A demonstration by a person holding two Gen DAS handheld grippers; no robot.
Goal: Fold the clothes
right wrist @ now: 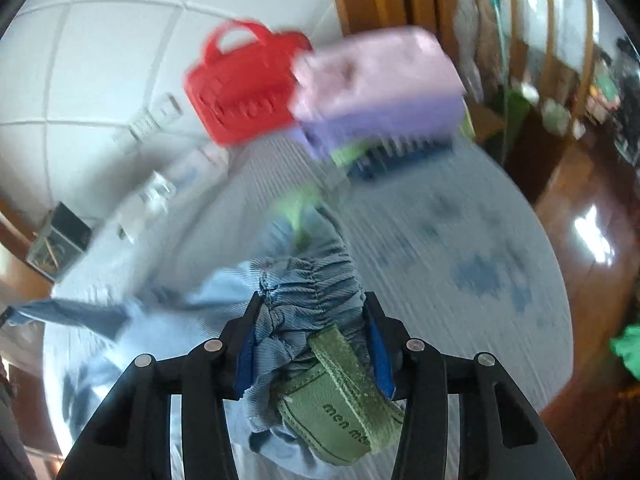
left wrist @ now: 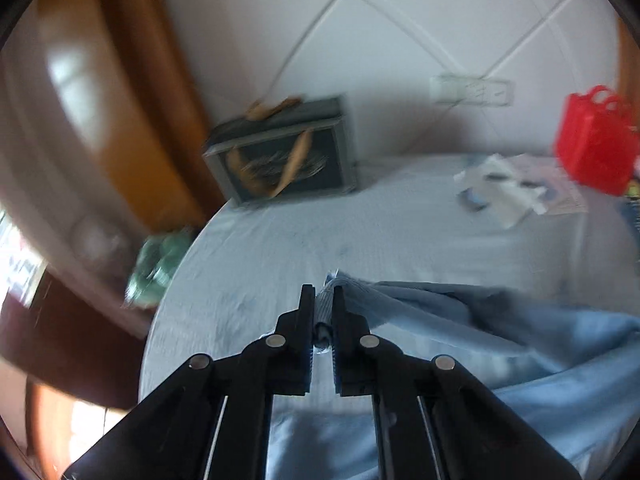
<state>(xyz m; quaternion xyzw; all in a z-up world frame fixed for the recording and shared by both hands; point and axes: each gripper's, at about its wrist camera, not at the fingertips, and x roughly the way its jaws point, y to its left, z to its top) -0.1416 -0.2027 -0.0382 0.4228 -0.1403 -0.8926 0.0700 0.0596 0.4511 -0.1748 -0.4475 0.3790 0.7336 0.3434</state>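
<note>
A light blue garment [left wrist: 500, 340] lies bunched on the round table. My left gripper [left wrist: 324, 294] is shut on a thin edge of it, with cloth pinched between the fingertips. In the right wrist view my right gripper [right wrist: 312, 300] is shut on the garment's gathered elastic waistband [right wrist: 312, 280], with a green strap and label [right wrist: 344, 392] hanging between the fingers. The rest of the garment [right wrist: 132, 320] trails off to the left over the table.
The table wears a pale blue cloth [left wrist: 280, 248]. At its far side stand a grey framed box [left wrist: 284, 152], a red basket [left wrist: 596, 144], white papers [left wrist: 504, 188] and a lilac box [right wrist: 376, 84]. Dark wooden floor [right wrist: 592, 240] lies beyond the edge.
</note>
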